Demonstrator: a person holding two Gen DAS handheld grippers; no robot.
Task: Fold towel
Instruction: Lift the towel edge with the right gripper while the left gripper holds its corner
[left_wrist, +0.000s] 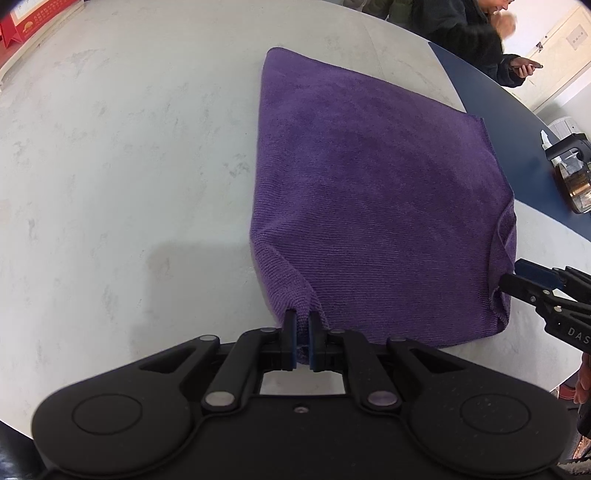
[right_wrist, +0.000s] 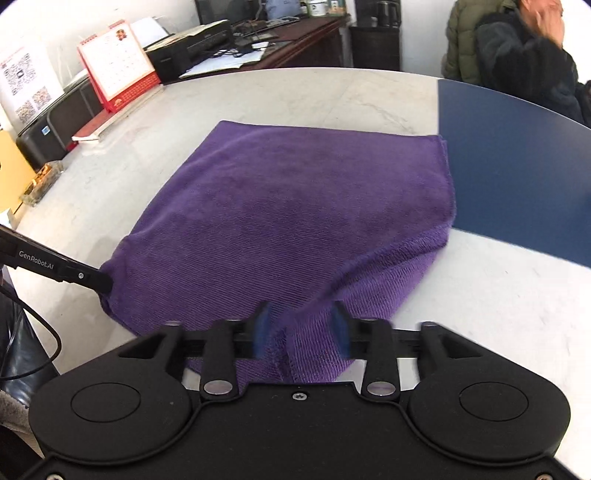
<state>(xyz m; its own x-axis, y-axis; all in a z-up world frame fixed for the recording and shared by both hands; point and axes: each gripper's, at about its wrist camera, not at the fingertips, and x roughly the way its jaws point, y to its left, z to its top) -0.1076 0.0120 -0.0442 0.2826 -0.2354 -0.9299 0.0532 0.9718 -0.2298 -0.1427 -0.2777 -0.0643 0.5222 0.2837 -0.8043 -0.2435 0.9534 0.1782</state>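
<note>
My left claw (left_wrist: 299, 320) pinches the near corner of the purple towel (left_wrist: 369, 206), and my right claw (right_wrist: 301, 314) stands apart around another corner

purple towel (left_wrist: 369, 206) lies folded over, near corners lifted.

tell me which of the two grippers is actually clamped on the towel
The left gripper: its jaws are shut on the near corner of the purple towel. The right gripper has jaws apart, cloth loose between them.
</note>
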